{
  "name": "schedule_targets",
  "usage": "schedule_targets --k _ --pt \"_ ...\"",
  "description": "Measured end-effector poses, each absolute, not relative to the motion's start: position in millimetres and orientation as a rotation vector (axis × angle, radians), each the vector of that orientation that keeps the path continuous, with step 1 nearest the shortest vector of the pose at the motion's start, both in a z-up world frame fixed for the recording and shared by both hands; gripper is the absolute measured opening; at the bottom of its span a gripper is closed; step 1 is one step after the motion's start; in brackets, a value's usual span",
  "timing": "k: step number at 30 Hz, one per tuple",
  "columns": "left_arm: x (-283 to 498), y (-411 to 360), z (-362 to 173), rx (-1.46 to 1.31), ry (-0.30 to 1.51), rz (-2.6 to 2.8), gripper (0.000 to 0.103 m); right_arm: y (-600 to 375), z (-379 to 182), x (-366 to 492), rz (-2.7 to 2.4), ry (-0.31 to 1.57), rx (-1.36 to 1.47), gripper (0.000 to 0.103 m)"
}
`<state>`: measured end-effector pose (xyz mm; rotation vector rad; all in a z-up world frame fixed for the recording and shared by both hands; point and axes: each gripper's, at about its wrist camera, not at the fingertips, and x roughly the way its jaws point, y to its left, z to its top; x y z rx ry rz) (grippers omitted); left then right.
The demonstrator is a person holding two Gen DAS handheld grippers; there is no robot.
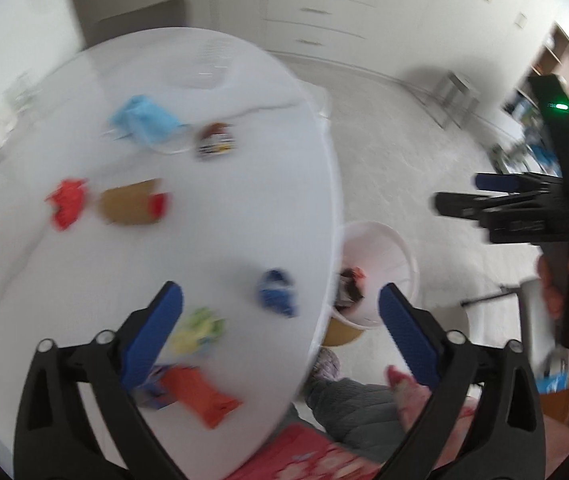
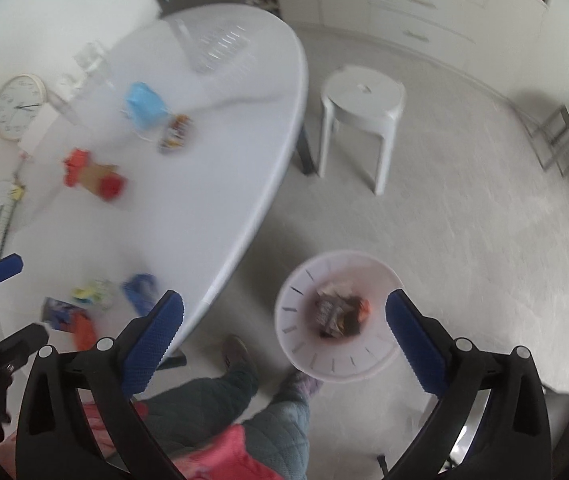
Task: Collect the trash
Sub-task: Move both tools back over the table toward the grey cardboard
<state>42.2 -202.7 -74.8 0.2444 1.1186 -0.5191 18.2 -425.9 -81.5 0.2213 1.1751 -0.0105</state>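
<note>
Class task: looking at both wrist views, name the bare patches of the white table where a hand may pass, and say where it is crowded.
Bare: the table middle, between the brown-and-red wrapper and blue wrapper. Crowded: the near edge, around the yellow-green wrapper and orange wrapper.

Wrappers (image 1: 204, 326) scattered on table (image 2: 220, 184), bin (image 2: 338, 316) on floor beside it — stool (image 2: 360, 116) behind.

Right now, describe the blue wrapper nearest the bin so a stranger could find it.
Start at the white oval table, at its edge beside the white bin on the floor. The crumpled blue wrapper lies just inside that edge. Its neighbours are yellow-green and orange; the light blue piece lies far across.
</note>
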Motion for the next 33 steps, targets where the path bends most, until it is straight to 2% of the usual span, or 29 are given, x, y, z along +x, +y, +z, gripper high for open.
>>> schedule_targets --k 7,14,21,33 --pt "32.3 -98.2 -81.4 0.131 1.139 -0.33 0.095 -353.8 -71.7 37.9 0.174 1.142 0.113 0.101" --pt "14.8 -34.2 -113.5 0.042 1.206 -0.21 0.095 -282.9 -87.6 50.7 0.359 1.198 -0.002 0.101" --pt "12.1 -24.5 -145.8 0.005 1.256 -0.224 0.095 -251.7 -103.8 47.0 0.408 1.247 -0.095 0.1" --pt "41.5 -31.3 -189.5 -0.073 1.343 -0.212 0.095 -260.0 -110.6 42.5 0.348 1.293 -0.074 0.101"
